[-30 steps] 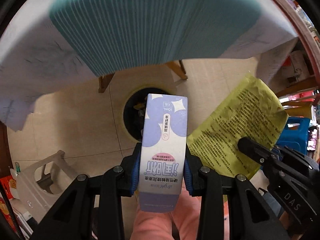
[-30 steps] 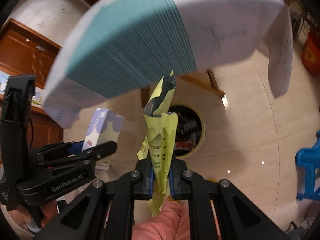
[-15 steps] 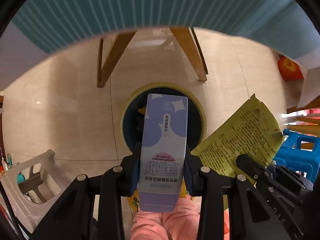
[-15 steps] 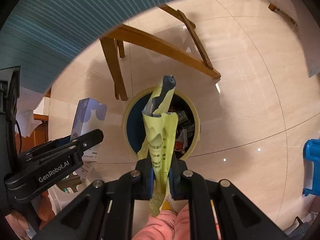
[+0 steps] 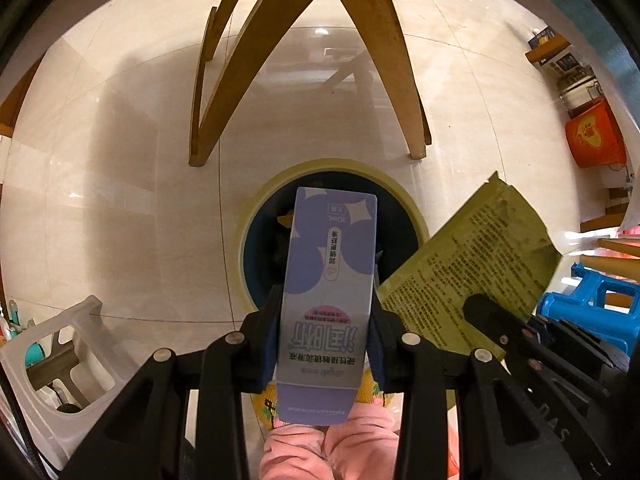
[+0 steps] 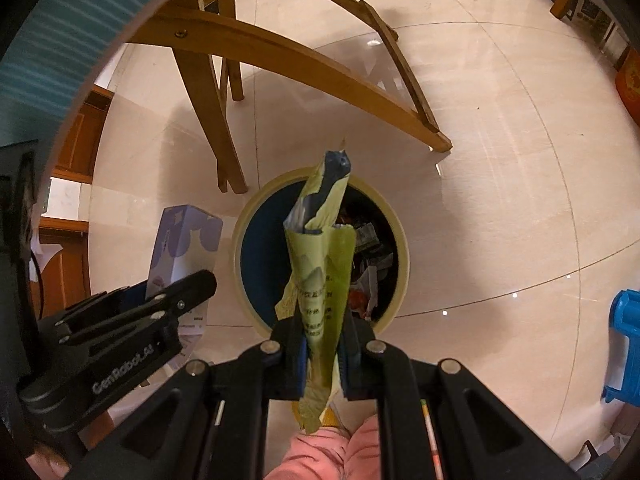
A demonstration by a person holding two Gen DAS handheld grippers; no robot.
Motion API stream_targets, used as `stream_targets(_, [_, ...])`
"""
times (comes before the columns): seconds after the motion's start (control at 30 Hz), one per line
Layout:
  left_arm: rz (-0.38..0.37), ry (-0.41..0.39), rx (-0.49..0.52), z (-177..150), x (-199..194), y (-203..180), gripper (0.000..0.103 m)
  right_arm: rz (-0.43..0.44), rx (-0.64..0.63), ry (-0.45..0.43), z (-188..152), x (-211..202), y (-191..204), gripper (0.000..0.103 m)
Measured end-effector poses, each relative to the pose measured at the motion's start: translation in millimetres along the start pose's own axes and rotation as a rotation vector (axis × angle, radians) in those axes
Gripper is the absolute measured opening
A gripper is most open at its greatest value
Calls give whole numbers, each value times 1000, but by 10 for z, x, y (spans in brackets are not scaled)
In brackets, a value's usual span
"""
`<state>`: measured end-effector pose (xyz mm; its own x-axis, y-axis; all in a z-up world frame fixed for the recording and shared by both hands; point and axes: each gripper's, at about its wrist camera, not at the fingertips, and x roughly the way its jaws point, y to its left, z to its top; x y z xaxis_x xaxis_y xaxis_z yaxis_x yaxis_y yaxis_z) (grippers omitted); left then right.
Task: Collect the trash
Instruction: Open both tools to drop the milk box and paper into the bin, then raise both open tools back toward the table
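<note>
Two pieces of trash were held over one round bin (image 5: 256, 216) at the middle of the frame. The purple box (image 5: 328, 280) was between the left gripper (image 5: 326, 336) pads, which were opening. The yellow wrapper (image 6: 324, 280) was clamped in the right gripper (image 6: 325, 356). Dropping both was needed next.

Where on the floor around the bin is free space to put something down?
Bare tiles lie left of the trash bin, up to the white stool, and right of it toward the blue stool. Behind it, the wooden chair legs crowd the floor.
</note>
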<state>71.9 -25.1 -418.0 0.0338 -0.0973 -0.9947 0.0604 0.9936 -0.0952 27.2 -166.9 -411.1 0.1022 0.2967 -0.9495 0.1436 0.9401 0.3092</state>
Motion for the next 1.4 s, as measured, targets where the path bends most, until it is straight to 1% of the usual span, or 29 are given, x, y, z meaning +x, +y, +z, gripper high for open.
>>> stream_targets(0.07, [2, -11, 5, 24, 13, 12, 55, 2, -7, 10, 46, 80, 35, 14])
stream_targets(0.1, [3, -13, 8, 33, 39, 34, 70, 3, -8, 13, 57, 112, 38, 15])
stream_targets(0.13, [19, -21, 7, 44, 49, 51, 75, 2, -9, 21, 88, 174, 43, 15])
stream_targets(0.17, [26, -28, 6, 47, 62, 78, 78, -9, -1, 26, 107, 221, 36, 17])
stream_targets(0.23, [46, -33, -2, 55, 87, 146, 93, 8, 23, 36, 137, 315, -6, 20])
stream_targets(0.3, [64, -30, -11, 57, 118, 215, 102, 17, 36, 28, 142, 361, -42, 25])
stream_targets(0.33, [72, -31, -13, 53, 130, 244, 102, 27, 43, 19, 140, 388, -62, 27])
stream_targets(0.4, [86, -33, -14, 39, 148, 281, 102, 40, 56, 7, 139, 422, -84, 40])
stream_targets(0.47, [96, -38, -12, 18, 144, 293, 102, 53, 70, 0, 120, 429, -93, 46])
stream_targets(0.6, [104, -53, -14, -45, 119, 301, 102, 68, 88, -10, 64, 400, -102, 47])
stream_targets(0.83, [101, -80, -2, -165, 2, 216, 102, 61, 98, -35, -18, 254, -172, 47])
stream_targets(1.0, [96, -84, 19, -260, -195, 132, 102, 49, 105, -58, -47, 95, -194, 47])
stream_targets(1.17, [84, -82, 33, -360, -486, 137, 102, 32, 98, -63, -135, -195, -87, 48])
stream_targets(1.33, [76, -100, 35, -470, -967, 191, 102, 32, 80, -79, -236, -573, 74, 48])
stream_targets(1.4, [70, -114, 43, -530, -1230, 192, 102, 36, 70, -88, -273, -772, 153, 48])
